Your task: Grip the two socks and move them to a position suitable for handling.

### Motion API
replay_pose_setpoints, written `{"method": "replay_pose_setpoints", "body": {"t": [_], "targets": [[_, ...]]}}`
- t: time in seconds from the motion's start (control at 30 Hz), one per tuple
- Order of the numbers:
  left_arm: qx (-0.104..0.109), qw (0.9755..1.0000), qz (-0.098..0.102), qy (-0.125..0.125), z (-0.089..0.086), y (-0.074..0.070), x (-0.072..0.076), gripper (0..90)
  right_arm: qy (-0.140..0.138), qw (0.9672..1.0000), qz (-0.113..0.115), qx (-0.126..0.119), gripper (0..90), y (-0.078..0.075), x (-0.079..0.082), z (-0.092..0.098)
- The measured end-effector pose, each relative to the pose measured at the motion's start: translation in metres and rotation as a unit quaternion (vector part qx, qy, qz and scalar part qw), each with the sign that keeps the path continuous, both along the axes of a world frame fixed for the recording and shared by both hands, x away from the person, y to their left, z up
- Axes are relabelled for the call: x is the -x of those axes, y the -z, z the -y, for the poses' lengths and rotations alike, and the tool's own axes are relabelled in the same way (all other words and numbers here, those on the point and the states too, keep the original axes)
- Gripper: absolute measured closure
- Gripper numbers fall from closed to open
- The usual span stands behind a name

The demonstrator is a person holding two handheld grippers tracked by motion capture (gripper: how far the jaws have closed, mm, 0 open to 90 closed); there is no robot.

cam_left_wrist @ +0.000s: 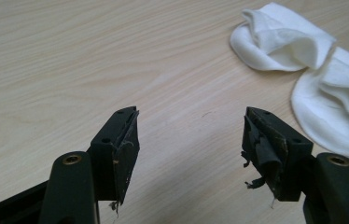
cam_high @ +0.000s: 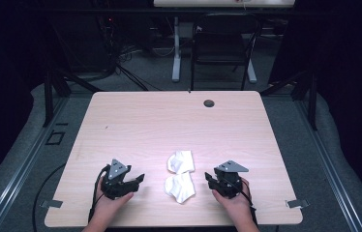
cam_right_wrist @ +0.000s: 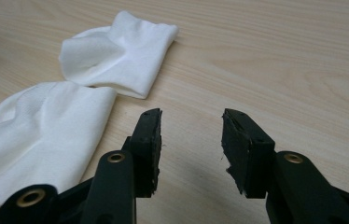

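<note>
So the table is a light wood-grain top with rounded corners, and there's a small dark round grommet near its far edge, a bit right of centre. Behind it on the grey floor sits a black chair, with a white desk leg just left of it. Some dark cables are trailing around back there on the far left.
</note>
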State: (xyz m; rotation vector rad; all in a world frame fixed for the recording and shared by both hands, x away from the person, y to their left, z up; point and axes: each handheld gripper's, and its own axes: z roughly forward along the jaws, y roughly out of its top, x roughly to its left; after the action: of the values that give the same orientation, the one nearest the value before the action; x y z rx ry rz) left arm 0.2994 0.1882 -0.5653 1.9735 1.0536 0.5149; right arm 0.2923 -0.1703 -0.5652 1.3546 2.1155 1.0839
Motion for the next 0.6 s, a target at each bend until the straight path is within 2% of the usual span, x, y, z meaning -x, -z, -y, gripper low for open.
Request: {"method": "replay_pose_setpoints", "body": {"t": [0.13, 0.23, 0.3, 0.4, 0.6], "targets": [[0.006, 0.9999, -0.008, 0.006, 0.003, 0.000, 0.000, 39.2, -0.007, 1.0000, 0.003, -0.001, 57.0, -0.002, 0.004, -0.004], [0.014, 0.9998, -0.010, 0.014, 0.006, -0.001, 0.001, 40.9, -0.012, 0.9999, 0.002, 0.012, 58.2, -0.005, 0.007, -0.006], [0.005, 0.9998, -0.013, 0.014, 0.008, 0.000, 0.002, 40.9, -0.010, 0.9999, 0.005, 0.006, 59.0, -0.006, 0.008, -0.006], [0.000, 0.9997, -0.013, 0.021, 0.011, 0.001, 0.004, 42.8, -0.010, 0.9999, 0.000, 0.001, 60.2, -0.006, 0.010, -0.004], [-0.007, 0.9993, -0.007, 0.037, 0.014, -0.004, 0.008, 44.4, -0.016, 0.9998, 0.009, -0.004, 61.1, -0.008, 0.014, -0.003]]}}
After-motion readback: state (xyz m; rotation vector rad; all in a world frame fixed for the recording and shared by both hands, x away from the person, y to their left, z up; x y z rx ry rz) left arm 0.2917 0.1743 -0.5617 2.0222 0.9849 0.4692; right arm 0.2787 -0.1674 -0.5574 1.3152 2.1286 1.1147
